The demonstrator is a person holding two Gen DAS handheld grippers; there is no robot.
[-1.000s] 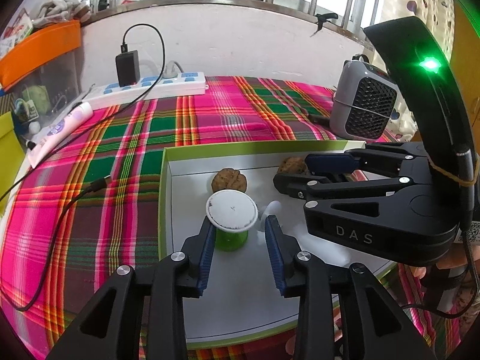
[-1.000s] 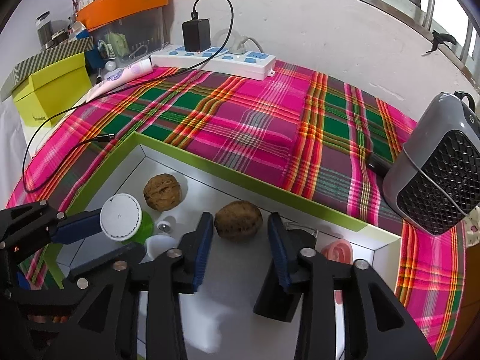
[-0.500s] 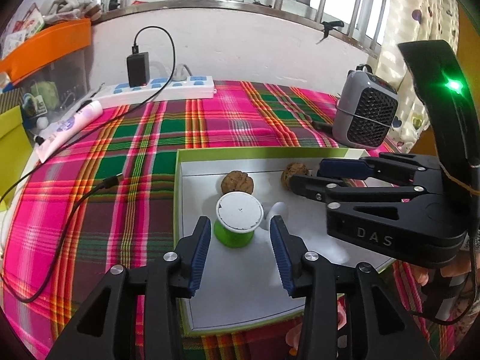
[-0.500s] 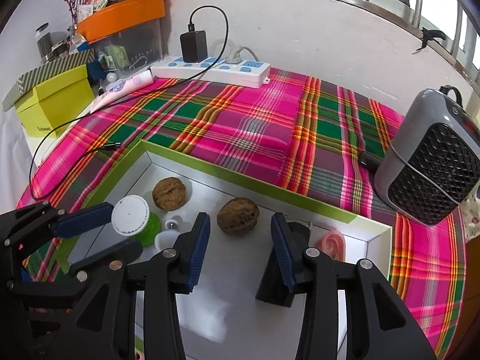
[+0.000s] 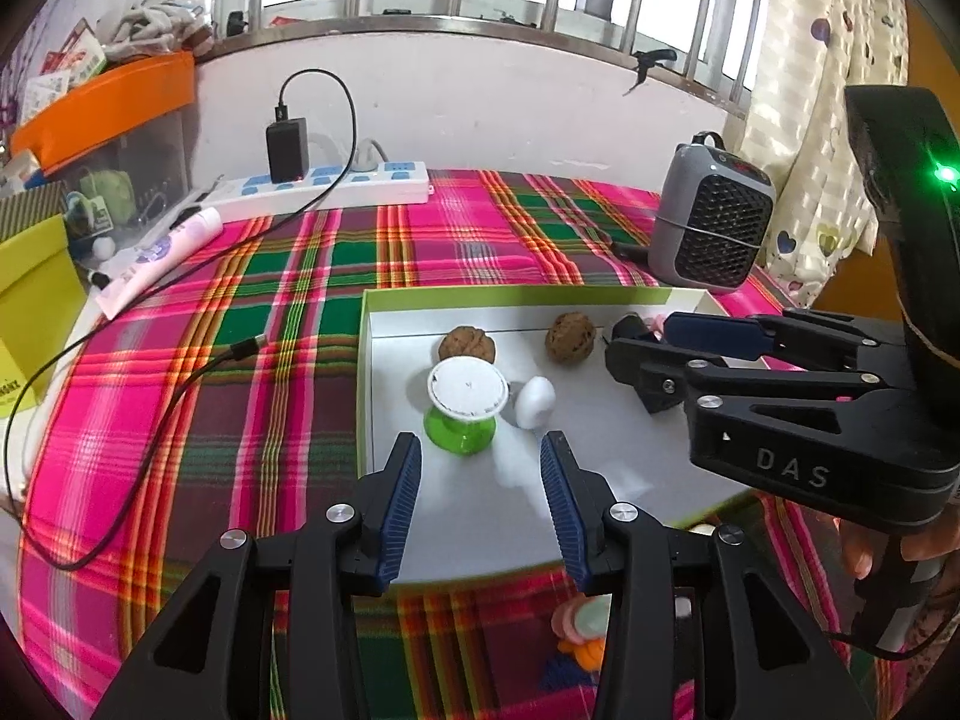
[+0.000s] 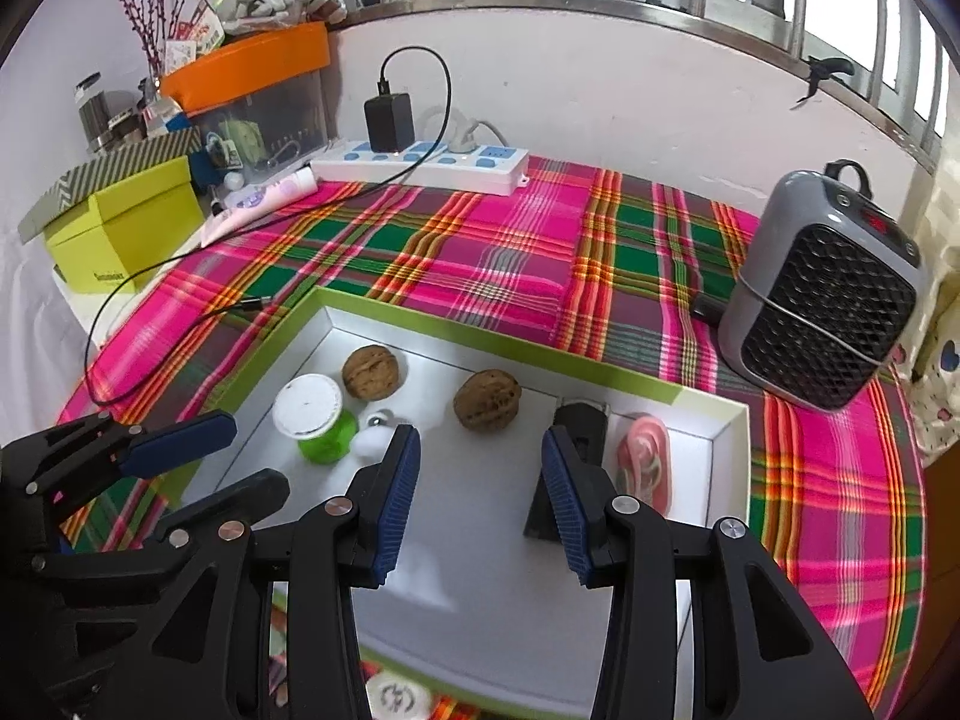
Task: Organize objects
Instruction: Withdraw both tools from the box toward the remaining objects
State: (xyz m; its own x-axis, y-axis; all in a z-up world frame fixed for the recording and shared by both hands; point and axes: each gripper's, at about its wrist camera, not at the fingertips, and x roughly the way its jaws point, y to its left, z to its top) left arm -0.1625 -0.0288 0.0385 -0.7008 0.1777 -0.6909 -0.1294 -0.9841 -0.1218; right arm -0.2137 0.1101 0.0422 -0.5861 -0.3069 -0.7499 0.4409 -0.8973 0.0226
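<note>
A white tray with a green rim [image 5: 365,360] [image 6: 729,444] lies on the plaid cloth. In it stand a green cup with a white lid [image 5: 463,402] [image 6: 315,420], a small white bulb-like piece [image 5: 536,401] [image 6: 372,441], two walnuts [image 5: 467,345] [image 5: 570,338] [image 6: 371,372] [image 6: 486,401], a black block [image 6: 576,438] and a pink ear model [image 6: 645,468]. My left gripper [image 5: 480,468] is open and empty, just short of the green cup. My right gripper [image 6: 477,468] is open and empty, short of the right walnut.
A grey heater [image 5: 711,228] [image 6: 822,294] stands at the right. A white power strip [image 5: 336,189] with a black charger and cable [image 5: 150,396] lies at the back. A yellow-green box [image 6: 126,228] and a tube [image 5: 162,258] sit at the left. Small toys [image 5: 585,630] lie before the tray.
Both grippers have pulled back and up from the tray. The left one has left the green cup standing; the right one has drawn away from the walnut.
</note>
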